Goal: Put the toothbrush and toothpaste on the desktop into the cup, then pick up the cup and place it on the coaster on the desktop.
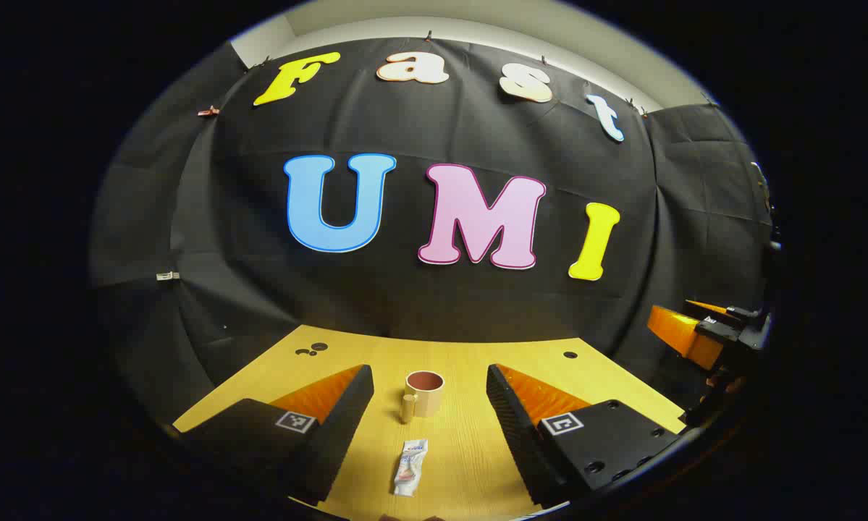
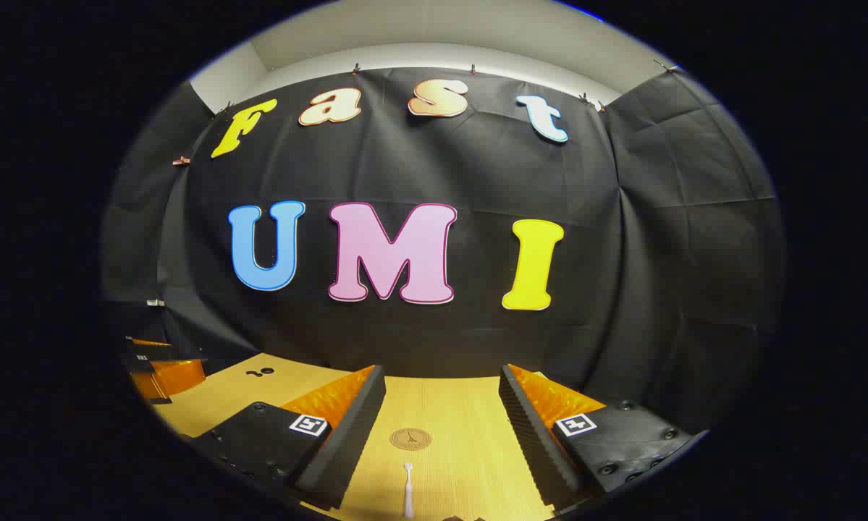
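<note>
On the wooden surface point(image 1: 470, 362), between our left gripper's point(image 1: 429, 423) widely parted jaws, we see a toothpaste tube point(image 1: 410, 467) lying flat, its length running away from us toward a cup point(image 1: 424, 393). That cup stands upright a little farther back, pinkish inside with a pale outer wall and a handle on its near left side; what we can see of its inside looks bare, though the bottom is hidden by the rim. The left jaws grip nothing and touch neither tube nor cup.

From the right gripper view, our right gripper point(image 2: 441, 438) also hovers with its jaws spread wide and nothing between them pressed. A toothbrush point(image 2: 408, 490) lies on the surface point(image 2: 462, 405) near the bottom edge, pointing away from us, and a round brown coaster point(image 2: 410, 438) rests just beyond its tip, apart from it. Nothing sits on the coaster. At the far left of this view we see part of the other gripper.
</note>
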### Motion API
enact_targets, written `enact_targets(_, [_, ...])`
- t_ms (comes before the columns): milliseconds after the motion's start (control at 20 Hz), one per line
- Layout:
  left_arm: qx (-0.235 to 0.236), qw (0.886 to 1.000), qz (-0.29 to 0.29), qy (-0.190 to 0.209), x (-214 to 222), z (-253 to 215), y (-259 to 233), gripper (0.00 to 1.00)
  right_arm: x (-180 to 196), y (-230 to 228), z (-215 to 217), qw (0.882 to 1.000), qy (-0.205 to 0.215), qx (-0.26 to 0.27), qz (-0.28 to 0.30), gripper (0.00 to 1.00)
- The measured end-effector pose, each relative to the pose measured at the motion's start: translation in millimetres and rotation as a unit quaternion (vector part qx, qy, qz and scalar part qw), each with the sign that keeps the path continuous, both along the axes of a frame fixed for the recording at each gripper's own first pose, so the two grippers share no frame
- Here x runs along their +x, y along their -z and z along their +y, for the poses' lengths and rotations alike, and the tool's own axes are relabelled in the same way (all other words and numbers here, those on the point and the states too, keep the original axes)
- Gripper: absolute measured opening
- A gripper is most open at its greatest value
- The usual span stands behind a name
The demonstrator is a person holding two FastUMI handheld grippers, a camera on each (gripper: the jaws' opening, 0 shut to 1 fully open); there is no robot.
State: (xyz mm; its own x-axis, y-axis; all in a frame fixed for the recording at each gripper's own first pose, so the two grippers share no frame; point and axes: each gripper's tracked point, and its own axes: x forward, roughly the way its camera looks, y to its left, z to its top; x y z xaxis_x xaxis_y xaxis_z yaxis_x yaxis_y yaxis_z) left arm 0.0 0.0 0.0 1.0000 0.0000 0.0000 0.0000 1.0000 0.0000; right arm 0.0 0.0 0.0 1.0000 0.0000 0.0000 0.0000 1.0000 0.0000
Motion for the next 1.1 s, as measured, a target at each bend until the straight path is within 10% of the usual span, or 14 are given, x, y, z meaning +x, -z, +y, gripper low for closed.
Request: enact_targets(1100, [0.006,0.997,0.072,-0.021,9,13,53,0.98,19,30,-7,0.999,-0.001,0.013,0.042,0.97])
